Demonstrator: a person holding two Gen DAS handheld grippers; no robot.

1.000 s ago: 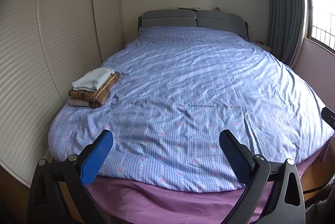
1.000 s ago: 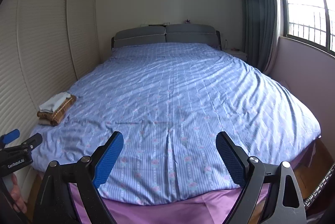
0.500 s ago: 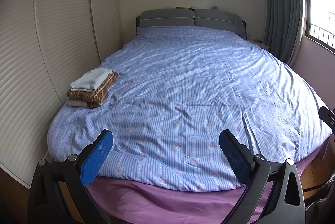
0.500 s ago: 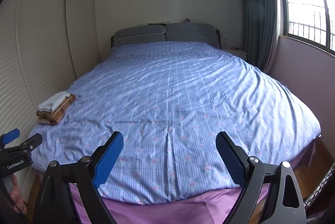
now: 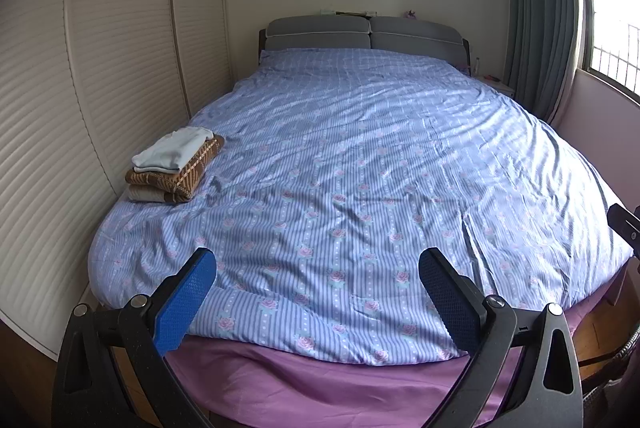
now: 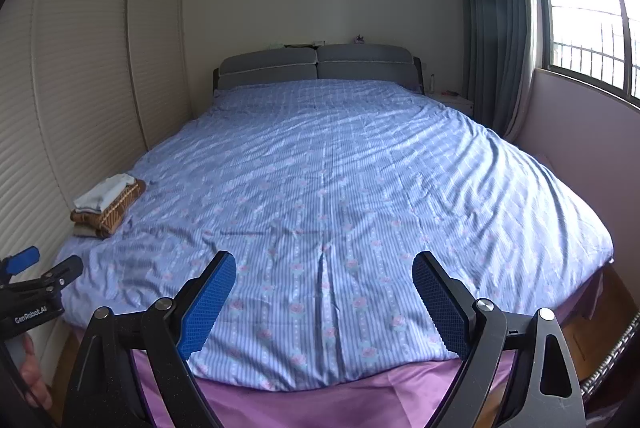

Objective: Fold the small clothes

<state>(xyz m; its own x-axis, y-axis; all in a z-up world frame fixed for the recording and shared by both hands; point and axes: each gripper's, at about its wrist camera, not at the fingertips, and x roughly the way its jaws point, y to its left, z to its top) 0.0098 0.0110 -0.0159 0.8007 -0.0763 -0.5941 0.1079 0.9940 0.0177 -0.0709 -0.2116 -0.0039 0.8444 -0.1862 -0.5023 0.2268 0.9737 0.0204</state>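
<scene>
A stack of folded clothes (image 5: 174, 163) is lying near the left edge of the bed (image 5: 360, 167), at about ten o'clock from the left claw (image 5: 318, 302). This claw is hovering over the foot of the bed, spread wide and pinching nothing. The right claw (image 6: 324, 302) is hovering there too, also spread wide and empty. A curtain (image 6: 492, 27) is hanging at two o'clock.

Small items on headboard ledge (image 5: 352, 13): too small to identify. Lowest garment in folded stack (image 5: 150, 193): mostly covered by the brown one. Left tongs (image 6: 24, 280) cut off at right-wrist frame edge. Nightstand (image 6: 452, 100) clutter unresolved.
</scene>
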